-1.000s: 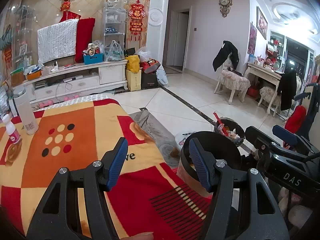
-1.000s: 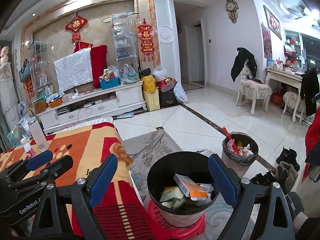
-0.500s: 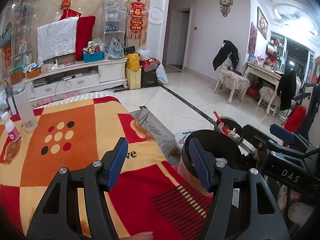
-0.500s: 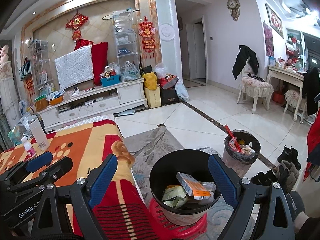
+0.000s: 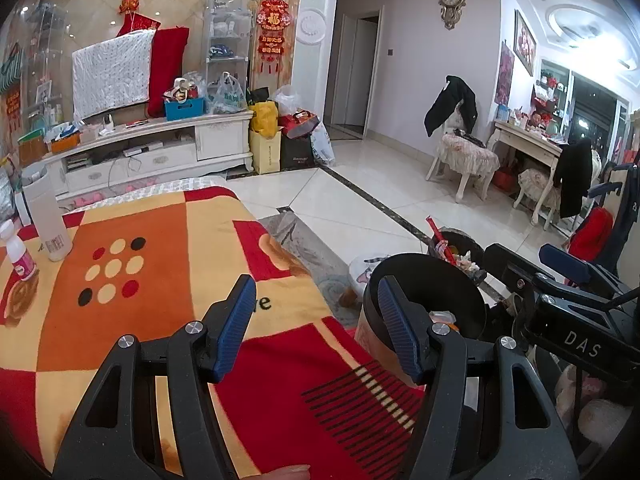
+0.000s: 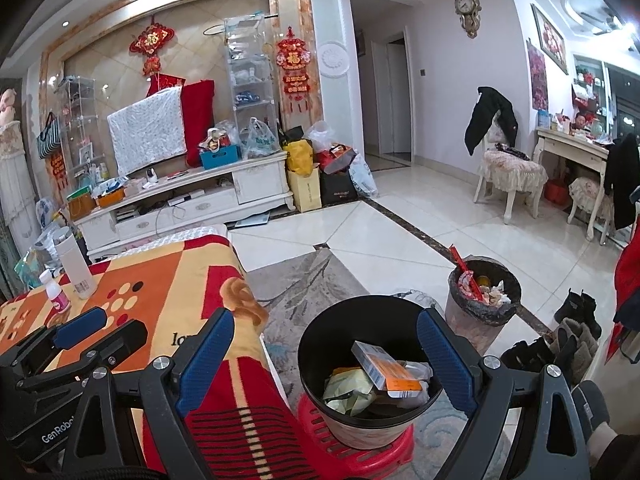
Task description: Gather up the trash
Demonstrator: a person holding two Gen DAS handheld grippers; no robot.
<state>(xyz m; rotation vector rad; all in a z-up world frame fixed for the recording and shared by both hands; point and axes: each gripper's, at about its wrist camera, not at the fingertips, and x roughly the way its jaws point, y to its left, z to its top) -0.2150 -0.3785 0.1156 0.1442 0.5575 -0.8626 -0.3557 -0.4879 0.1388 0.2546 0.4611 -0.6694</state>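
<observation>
"DAS" reads on the right gripper (image 6: 326, 356) seen at 3 o'clock in the left view, "GenRobo…", cut off, on the left gripper (image 5: 316, 324) at 8 o'clock in the right view. Both stand released and empty. The black trash bin (image 6: 320, 344), holding an orange-and-white box (image 6: 386, 368) with unreadable print, sits at 6 o'clock between the right fingers, slightly lower in frame than a second ago

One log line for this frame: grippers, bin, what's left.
left gripper: open, empty | right gripper: open, empty | black bin: holds trash | small bottle: on blanket
</observation>
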